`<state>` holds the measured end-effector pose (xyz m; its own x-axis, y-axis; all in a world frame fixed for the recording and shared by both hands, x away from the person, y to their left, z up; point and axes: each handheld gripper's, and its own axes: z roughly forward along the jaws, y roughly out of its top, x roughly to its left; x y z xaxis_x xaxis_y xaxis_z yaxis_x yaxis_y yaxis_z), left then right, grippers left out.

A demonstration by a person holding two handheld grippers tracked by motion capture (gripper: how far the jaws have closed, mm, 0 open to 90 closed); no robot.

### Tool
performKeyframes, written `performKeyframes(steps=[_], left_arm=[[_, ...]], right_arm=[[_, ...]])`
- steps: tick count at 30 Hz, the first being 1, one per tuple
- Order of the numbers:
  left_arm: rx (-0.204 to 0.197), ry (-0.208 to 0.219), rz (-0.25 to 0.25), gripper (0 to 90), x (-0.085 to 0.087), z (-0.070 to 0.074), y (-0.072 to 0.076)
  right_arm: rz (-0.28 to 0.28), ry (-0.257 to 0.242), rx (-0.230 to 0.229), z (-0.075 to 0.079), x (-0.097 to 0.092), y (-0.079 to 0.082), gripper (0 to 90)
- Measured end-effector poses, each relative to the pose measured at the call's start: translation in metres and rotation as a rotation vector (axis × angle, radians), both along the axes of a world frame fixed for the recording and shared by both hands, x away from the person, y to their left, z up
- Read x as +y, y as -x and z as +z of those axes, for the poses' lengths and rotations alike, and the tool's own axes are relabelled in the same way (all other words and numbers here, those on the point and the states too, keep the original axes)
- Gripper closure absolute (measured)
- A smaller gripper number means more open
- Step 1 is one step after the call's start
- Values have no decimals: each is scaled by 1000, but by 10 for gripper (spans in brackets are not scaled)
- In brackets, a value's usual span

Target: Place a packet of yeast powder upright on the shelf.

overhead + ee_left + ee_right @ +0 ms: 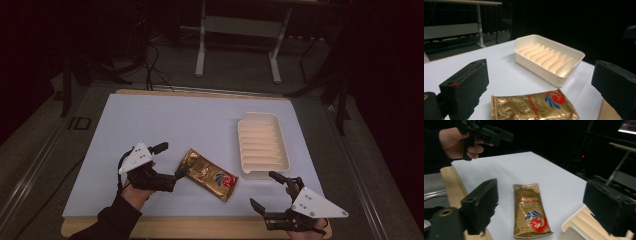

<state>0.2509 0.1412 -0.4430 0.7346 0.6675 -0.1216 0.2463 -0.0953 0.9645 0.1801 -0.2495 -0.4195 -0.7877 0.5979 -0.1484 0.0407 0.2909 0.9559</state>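
Observation:
A gold foil packet (pixel 210 175) with a red and blue swirl lies flat on the white table top, front centre. It lies low between the jaws in the left gripper view (pixel 532 107) and the right gripper view (pixel 530 212). My left gripper (pixel 172 161) is open just left of the packet, jaws wide, one tip close to the packet's left end. My right gripper (pixel 264 190) is open at the front right, near the table's edge, with nothing between its jaws. A cream ribbed tray (pixel 262 145) stands empty to the right of the packet (pixel 549 60).
The white table top (pixel 175 125) has bare room at the back and left. Its wooden front edge (pixel 200 227) runs beneath my hands. A white table frame (pixel 240 30) and cables stand on the dark floor behind.

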Motion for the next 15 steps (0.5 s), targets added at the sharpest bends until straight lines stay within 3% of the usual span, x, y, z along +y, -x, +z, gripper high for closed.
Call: performKeyframes(steps=[3, 7, 10, 13, 15], left_arm=[[5, -34, -5, 17, -4, -9, -10], [36, -83, 25, 17, -12, -24, -22], [51, -94, 32, 17, -14, -31, -27], [138, -103, 54, 17, -12, -46, -40], [166, -106, 77, 17, -10, -51, -44]], right_arm=[[-6, -4, -12, 0, 0, 1, 137], [-22, -7, -13, 0, -1, 1, 148], [-20, -12, -3, 0, -2, 0, 150], [-19, -14, 10, -2, -2, -2, 151], [-16, -7, 14, -3, -1, -2, 151]])
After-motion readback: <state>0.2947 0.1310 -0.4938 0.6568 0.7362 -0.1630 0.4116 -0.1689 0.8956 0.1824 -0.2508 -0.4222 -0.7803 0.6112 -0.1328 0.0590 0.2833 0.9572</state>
